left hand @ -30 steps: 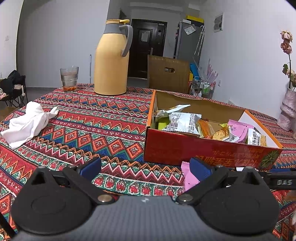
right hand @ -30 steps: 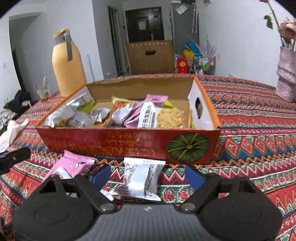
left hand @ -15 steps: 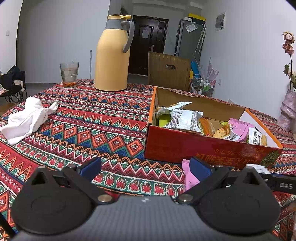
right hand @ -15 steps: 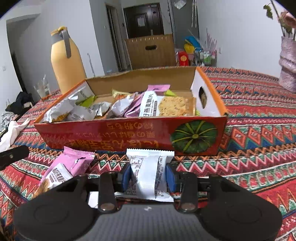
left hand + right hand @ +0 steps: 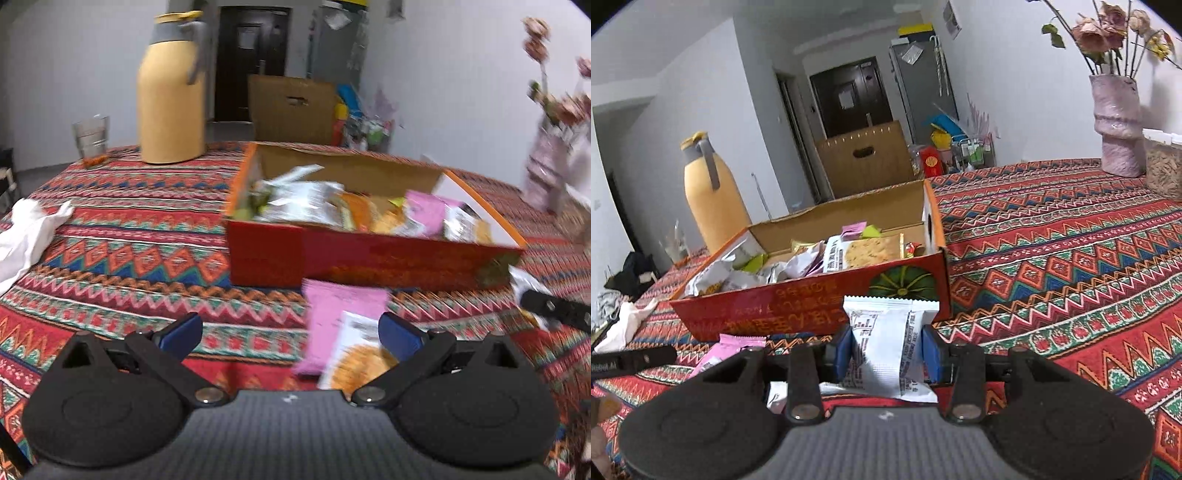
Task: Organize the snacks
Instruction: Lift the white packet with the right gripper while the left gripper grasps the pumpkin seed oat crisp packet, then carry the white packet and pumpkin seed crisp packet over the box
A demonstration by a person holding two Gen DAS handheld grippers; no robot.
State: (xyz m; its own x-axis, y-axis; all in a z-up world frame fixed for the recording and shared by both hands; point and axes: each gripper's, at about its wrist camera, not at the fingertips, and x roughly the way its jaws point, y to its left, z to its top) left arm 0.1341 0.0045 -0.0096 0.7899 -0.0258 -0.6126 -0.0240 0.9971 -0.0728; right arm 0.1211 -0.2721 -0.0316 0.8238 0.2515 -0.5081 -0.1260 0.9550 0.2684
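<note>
A red cardboard box (image 5: 369, 258) (image 5: 798, 306) holds several snack packets. My right gripper (image 5: 886, 350) is shut on a white snack packet (image 5: 886, 343) and holds it lifted in front of the box's near wall. A pink snack packet (image 5: 340, 325) (image 5: 727, 349) lies on the patterned tablecloth in front of the box. My left gripper (image 5: 291, 332) is open and empty, low over the cloth, with the pink packet just inside its right finger.
A yellow thermos (image 5: 171, 92) and a glass (image 5: 91, 138) stand at the back left. A white cloth (image 5: 26, 236) lies at the left. A pink vase with flowers (image 5: 1117, 125) and a clear jar (image 5: 1163, 162) stand at the back right.
My right gripper closed on the white packet and lifted it off the cloth. My left gripper moved to the right, bringing the pink packet between its fingers.
</note>
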